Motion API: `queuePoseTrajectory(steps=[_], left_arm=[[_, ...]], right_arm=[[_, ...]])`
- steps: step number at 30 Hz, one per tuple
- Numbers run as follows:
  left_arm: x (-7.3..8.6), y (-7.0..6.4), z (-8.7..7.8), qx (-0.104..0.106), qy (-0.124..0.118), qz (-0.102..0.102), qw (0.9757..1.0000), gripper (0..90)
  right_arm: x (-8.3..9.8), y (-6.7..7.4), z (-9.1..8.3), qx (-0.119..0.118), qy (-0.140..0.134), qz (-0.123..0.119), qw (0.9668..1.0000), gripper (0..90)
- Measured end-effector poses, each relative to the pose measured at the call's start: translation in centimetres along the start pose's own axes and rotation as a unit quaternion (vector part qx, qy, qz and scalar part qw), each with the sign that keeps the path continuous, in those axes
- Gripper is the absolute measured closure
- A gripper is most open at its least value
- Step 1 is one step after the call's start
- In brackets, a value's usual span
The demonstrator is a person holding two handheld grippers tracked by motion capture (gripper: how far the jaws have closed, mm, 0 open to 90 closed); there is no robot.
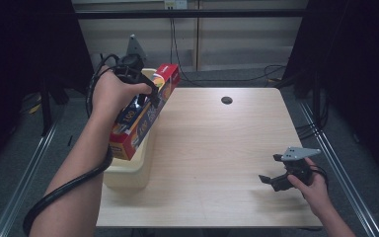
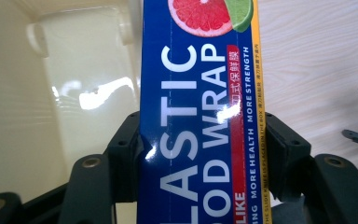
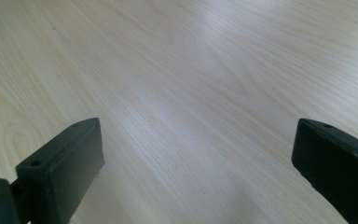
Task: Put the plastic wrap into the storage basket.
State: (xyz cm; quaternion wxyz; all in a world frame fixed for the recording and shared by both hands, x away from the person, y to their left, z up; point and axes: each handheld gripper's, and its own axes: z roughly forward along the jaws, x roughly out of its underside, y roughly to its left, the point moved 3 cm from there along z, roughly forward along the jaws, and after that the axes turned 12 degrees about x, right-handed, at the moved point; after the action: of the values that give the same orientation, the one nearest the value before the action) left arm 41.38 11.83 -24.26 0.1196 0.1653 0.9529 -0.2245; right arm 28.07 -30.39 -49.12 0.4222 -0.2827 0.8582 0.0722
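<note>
1. High view, left: the left gripper holds a long box tilted over a cream bin that stands at the worktop's left edge. The box's lower end is over the bin and its red upper end points away from the person.
2. The left gripper view adds the box's face: blue, with "PLASTIC FOOD WRAP" in white, a red strip, and citrus slices at the far end. It also shows the bin's glossy inside behind the box.
3. There the left gripper has its fingers pressed against the box's two long sides, clamping it across its width.
4. High view, right: the right gripper sits low over the worktop's near right part, well apart from the box.
5. The right gripper view shows bare wood grain between the fingers, which stand wide apart and hold nothing.
</note>
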Motion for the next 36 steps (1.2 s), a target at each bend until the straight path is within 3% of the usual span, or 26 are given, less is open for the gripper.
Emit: queuePoseTrajectory(steps=[12,36], left_arm=[[1.2,1.9,-1.1,-0.011,-0.006,-0.019,0.9997,41.0],[3.0,3.9,-2.2,-0.019,-0.021,-0.049,0.9984,40.9]], right_arm=[[-0.1,0.1,0.0,0.004,-0.002,0.002,1.0000,1.9],[-0.7,0.3,0.7,-0.004,-0.003,-0.006,1.0000,2.0]])
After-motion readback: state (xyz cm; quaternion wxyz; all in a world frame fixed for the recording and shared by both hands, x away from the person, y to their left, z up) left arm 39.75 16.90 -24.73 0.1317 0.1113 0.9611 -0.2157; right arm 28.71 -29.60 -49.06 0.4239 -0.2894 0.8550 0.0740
